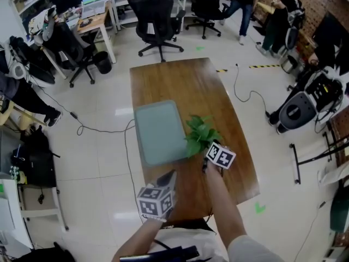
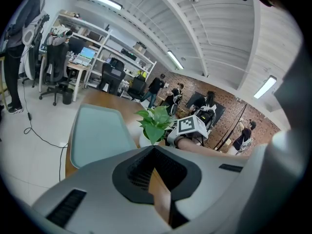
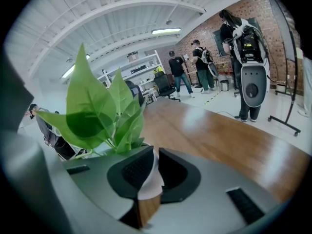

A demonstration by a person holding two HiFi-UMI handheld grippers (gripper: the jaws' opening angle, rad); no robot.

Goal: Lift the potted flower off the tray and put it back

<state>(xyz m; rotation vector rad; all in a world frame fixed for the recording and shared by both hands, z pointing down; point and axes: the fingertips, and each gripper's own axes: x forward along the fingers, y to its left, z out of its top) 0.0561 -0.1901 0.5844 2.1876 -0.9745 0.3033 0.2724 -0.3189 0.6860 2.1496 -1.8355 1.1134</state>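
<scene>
The potted flower (image 1: 198,135), green leaves in a white pot (image 2: 145,139), is off the tray, by the right edge of the grey-green tray (image 1: 158,131) over the wooden table (image 1: 180,81). I cannot tell whether the pot rests on the wood. My right gripper (image 1: 205,157) comes from the near side and is shut on the pot's white rim (image 3: 151,177), with the leaves (image 3: 100,113) rising just left of the jaws. My left gripper (image 1: 169,176) hovers at the table's near edge below the tray, jaws together with nothing between them (image 2: 156,152).
The tray (image 2: 97,133) holds nothing. Black office chairs (image 1: 157,16) stand beyond the table's far end, and people (image 1: 242,1) stand at the back right. A cable (image 1: 248,94) runs over the floor on the right, near a wheeled machine (image 1: 297,111).
</scene>
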